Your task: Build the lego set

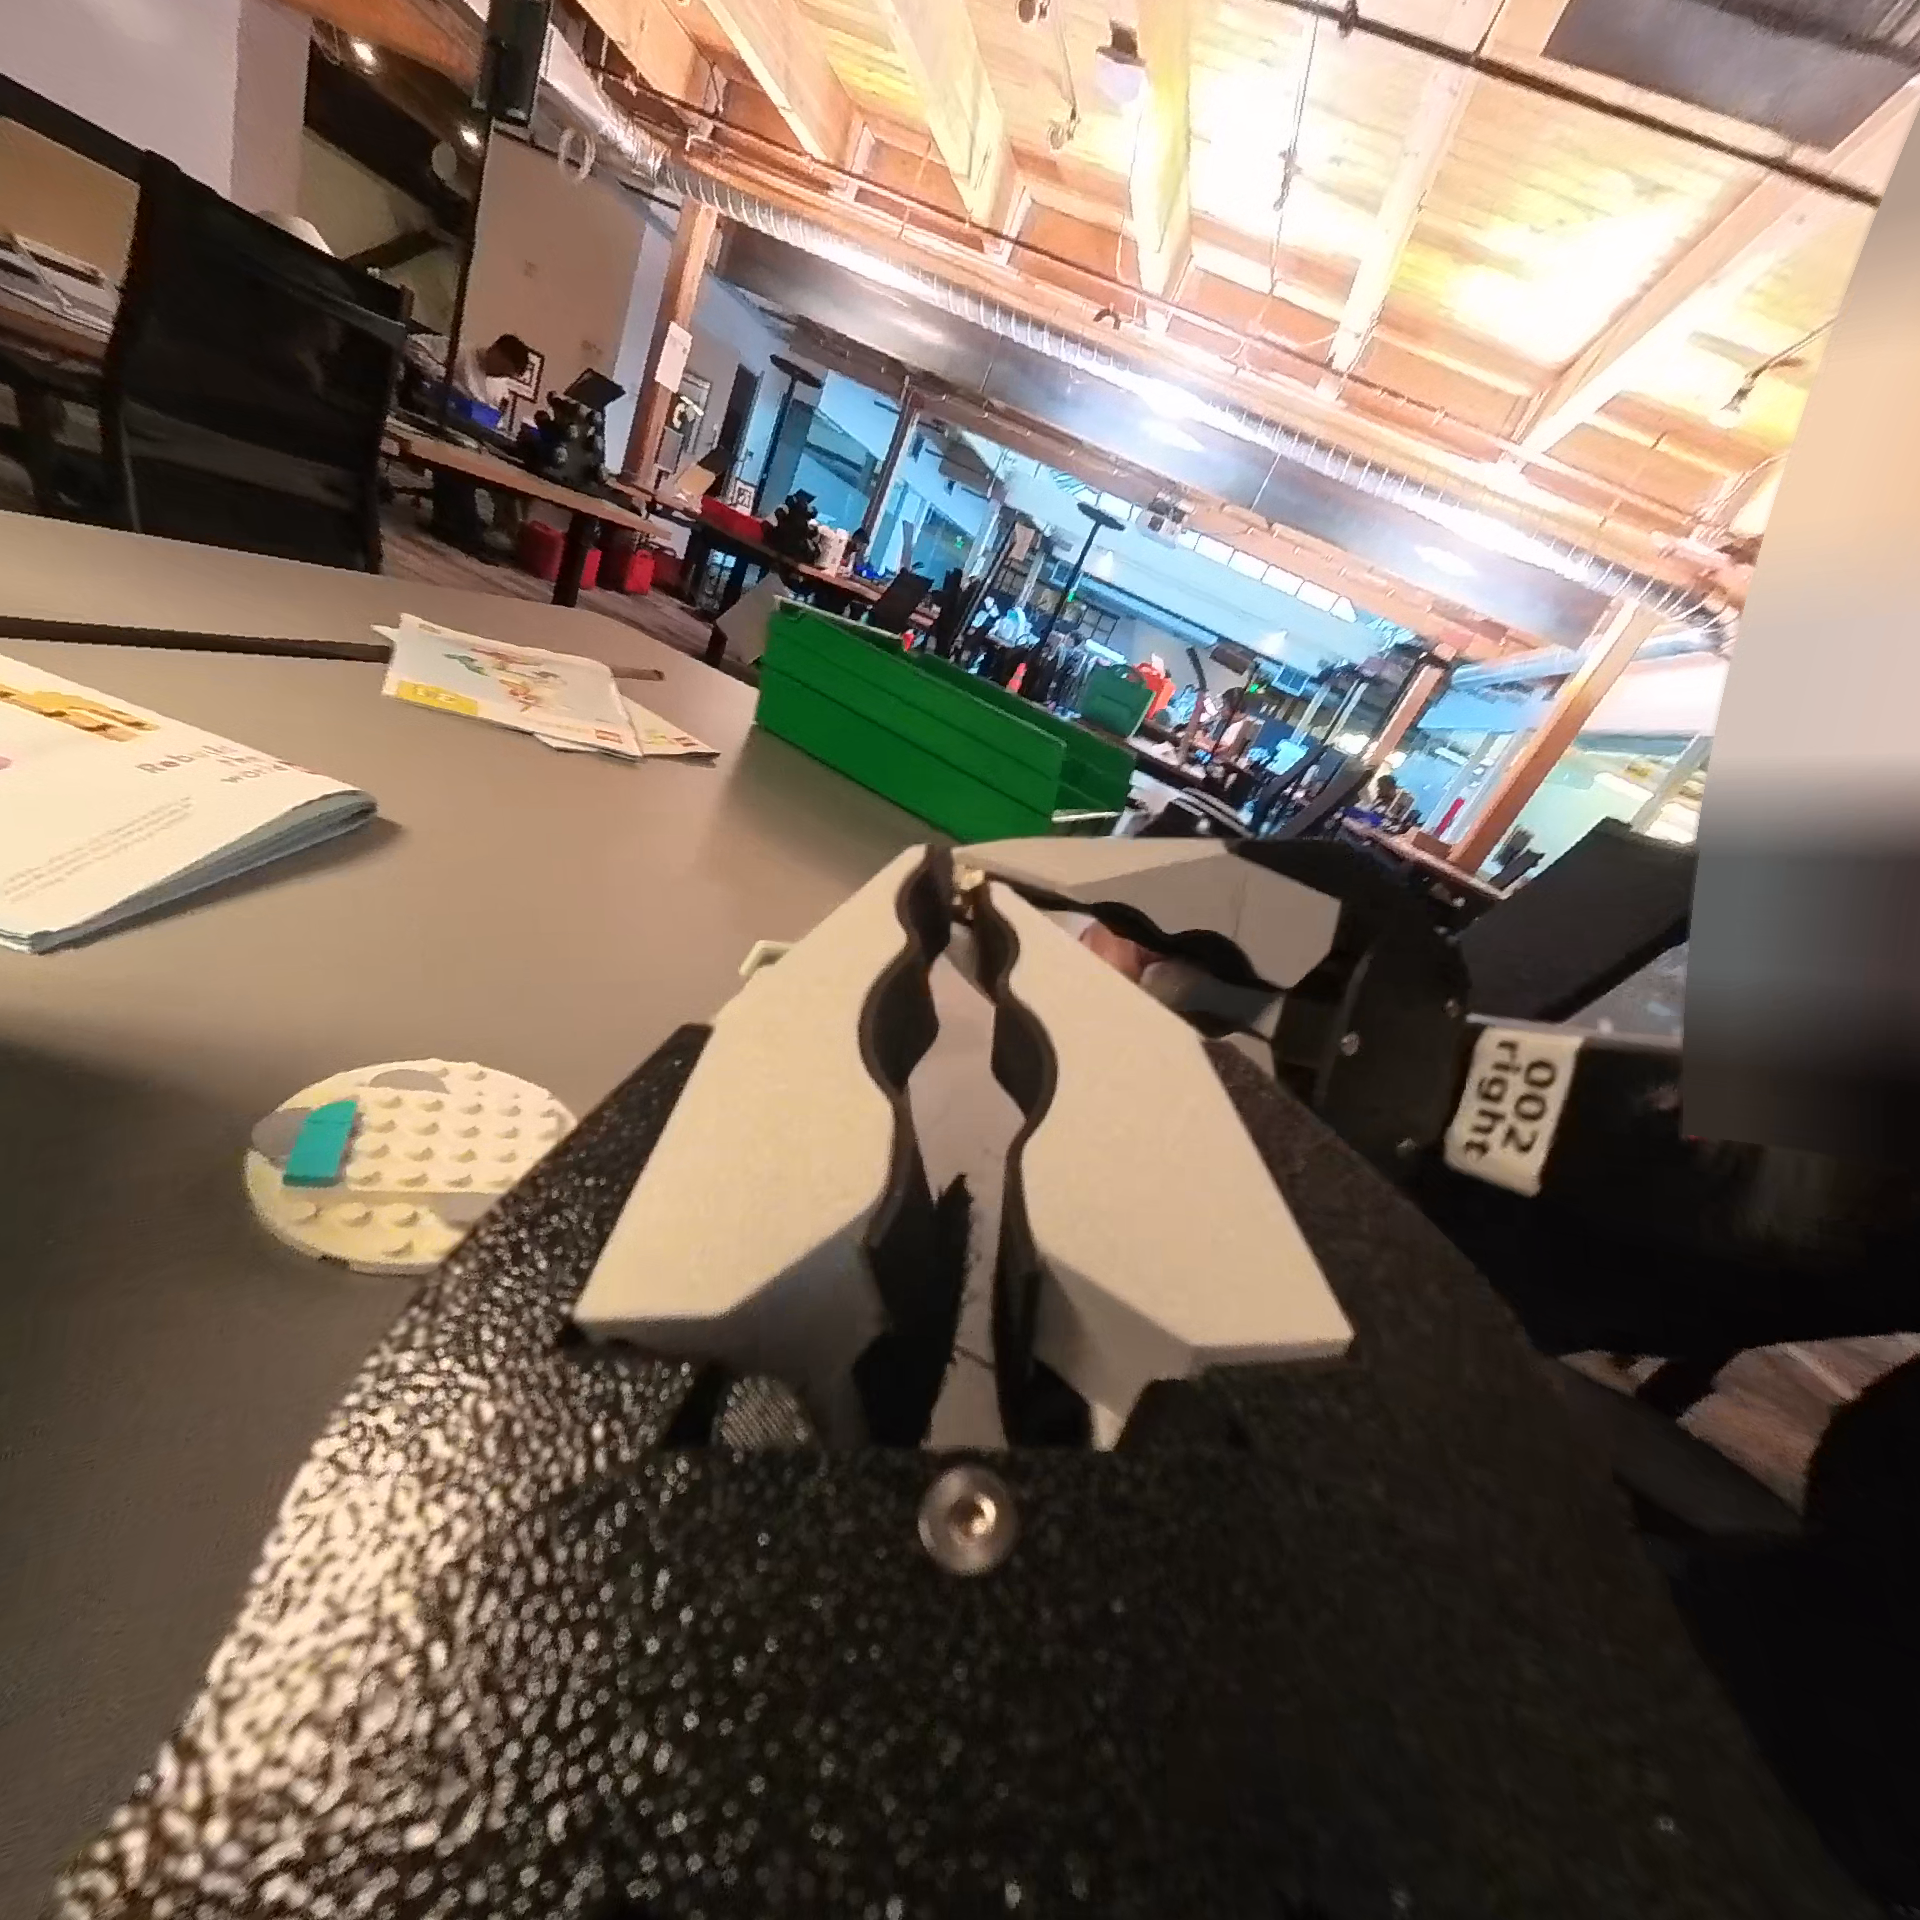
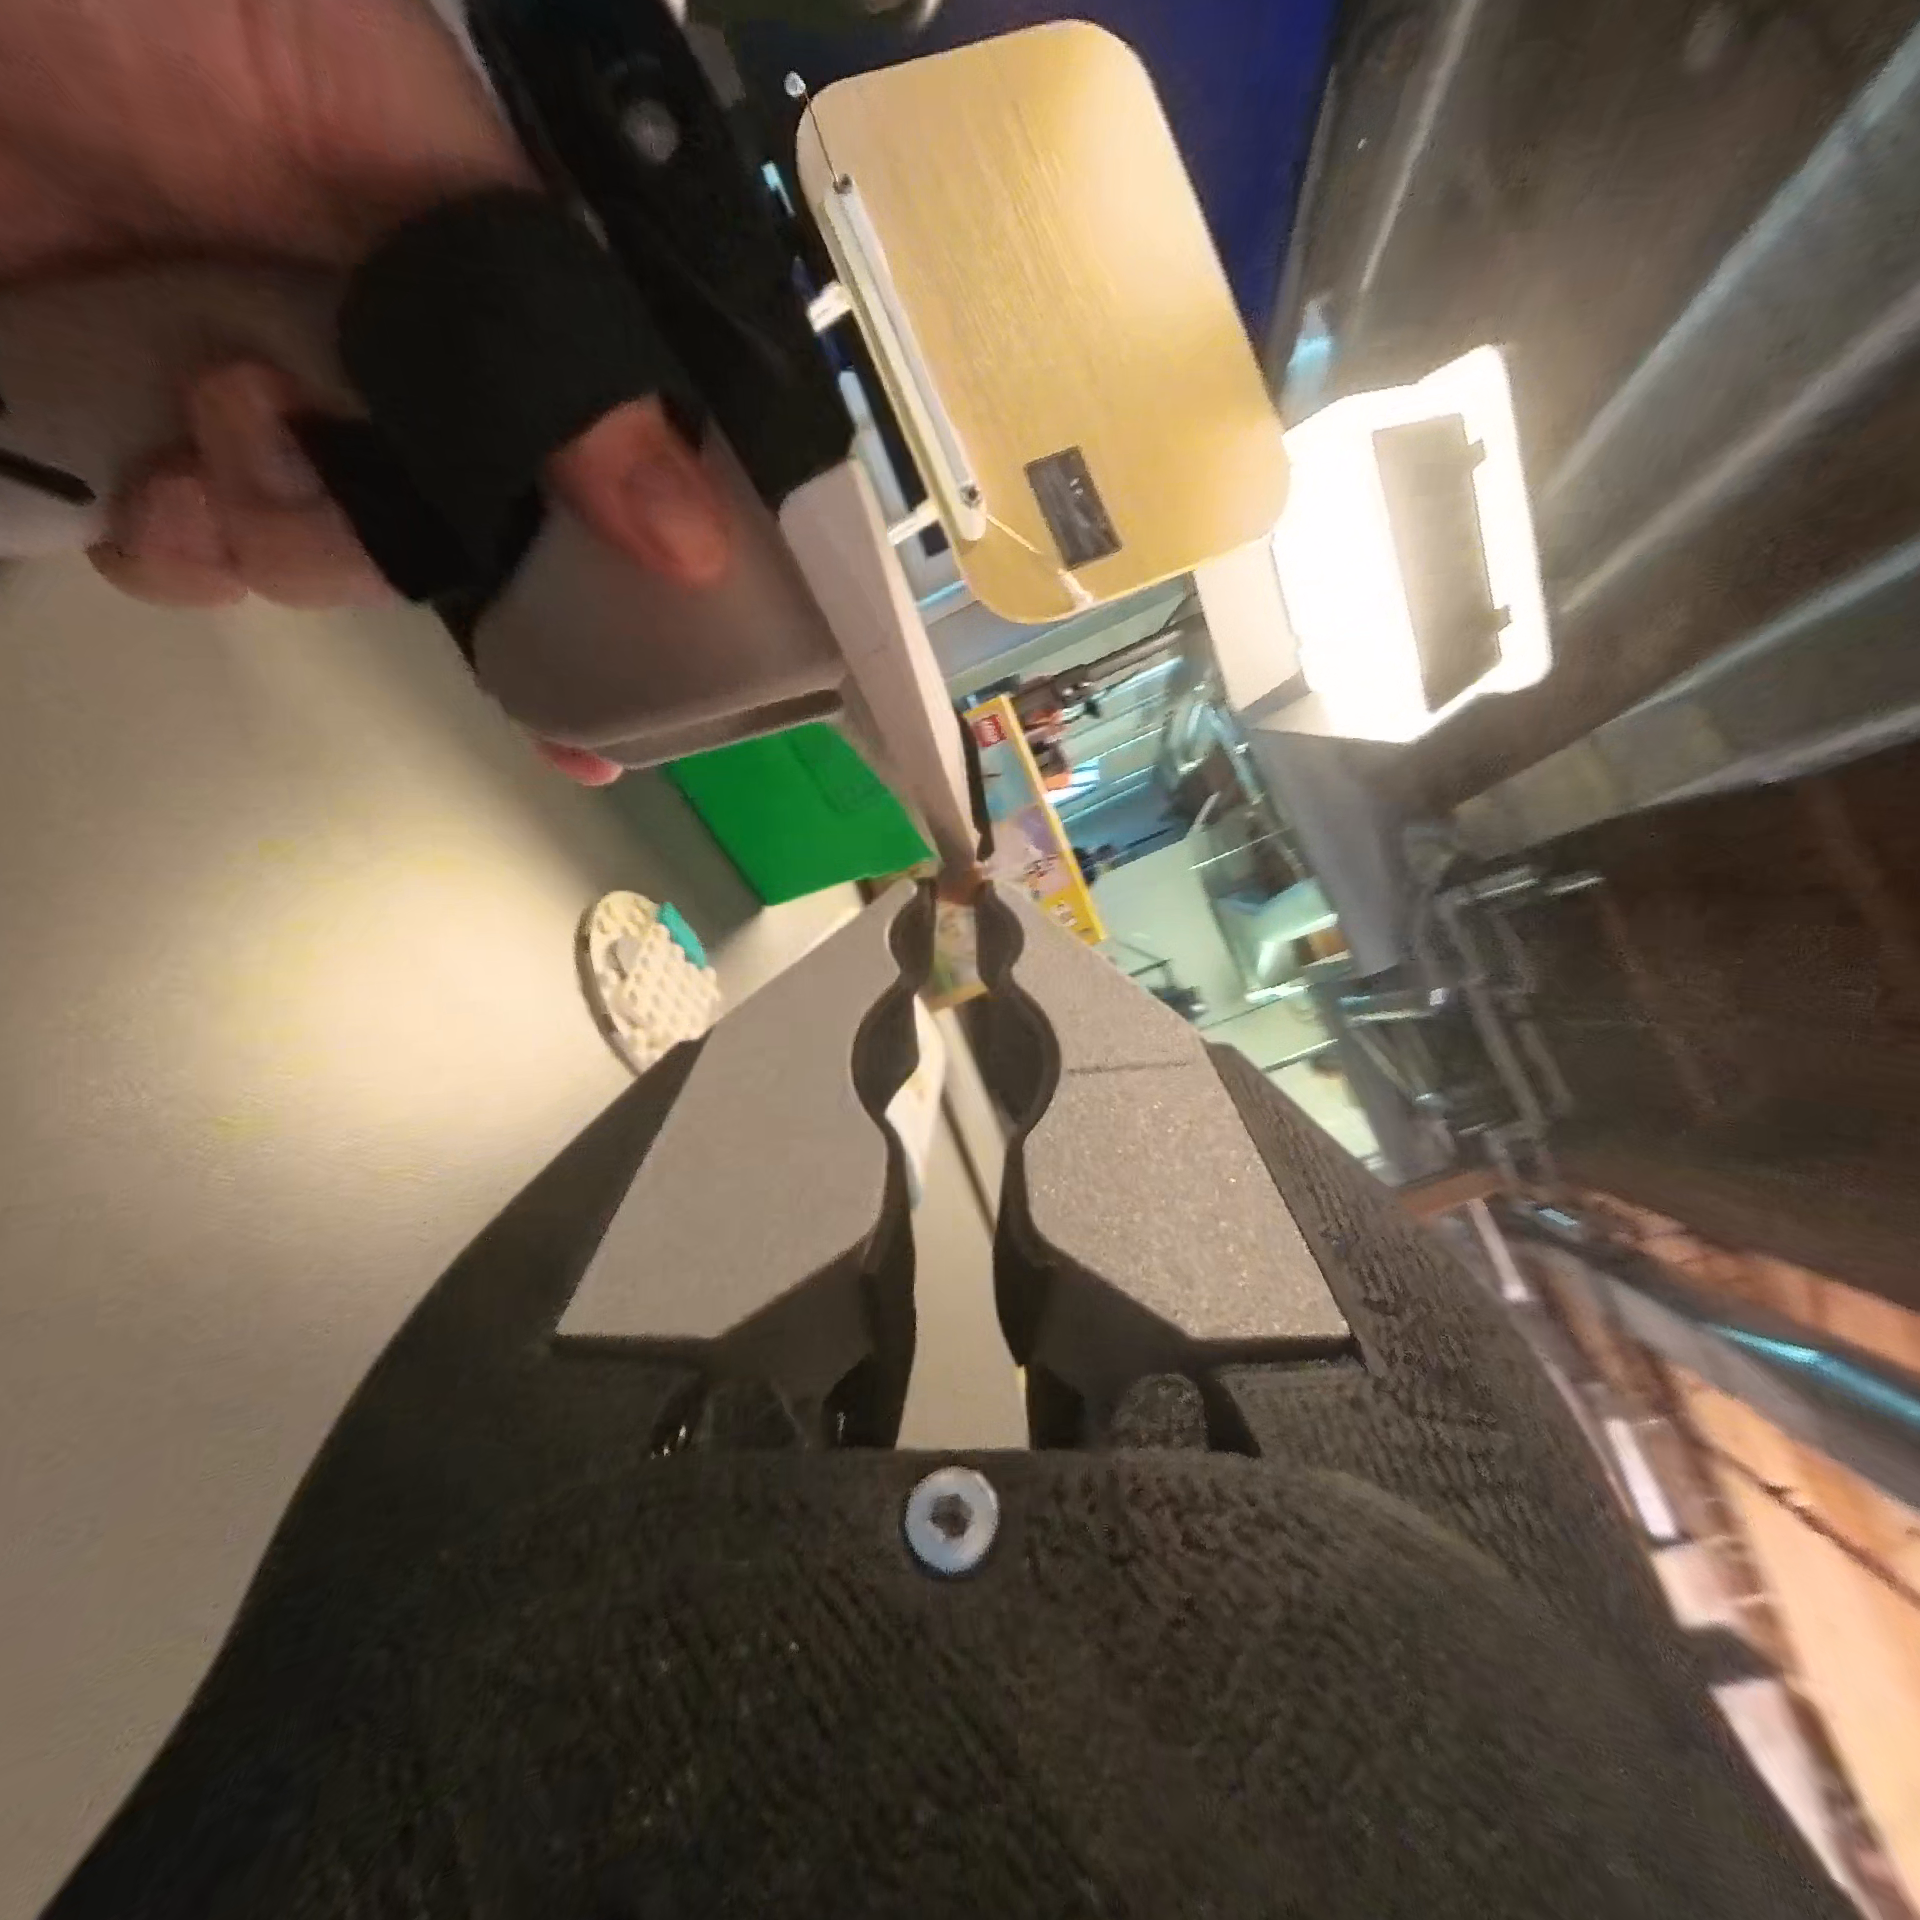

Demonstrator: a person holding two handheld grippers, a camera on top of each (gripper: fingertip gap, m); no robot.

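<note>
Landmark: the round white studded plate [image 1: 410, 1164] lies flat on your grey worktop [image 1: 540, 914], with a teal tile [image 1: 320, 1146] on its near-left part.
Hard to make out: a tiny pale-and-brown piece [image 1: 966, 891] sits where your two sets of fingertips meet, too small and blurred to name. In the right wrist view it shows as a brown speck [image 2: 964, 883] at the tips.
Left gripper [image 1: 951, 883]: your fingers are clenched, tips together on that tiny piece, up and to the right of the plate and well clear of it.
Right gripper [image 2: 956, 906]: your fingers stand almost closed, tips pinching the same piece from the opposite side. Whether the pads press on it fully, you cannot tell.
Hidden: your left hand [image 2: 312, 312] covers much of the left gripper's body in the right wrist view, and a pale blurred patch cuts off the right edge of the left wrist view.
Beyond the plate: a green bin [image 1: 935, 727] stands at the worktop's far edge, with leaflets [image 1: 520, 686] to its left.
Left of the plate: an open booklet [image 1: 135, 821], cut off by the frame.
</note>
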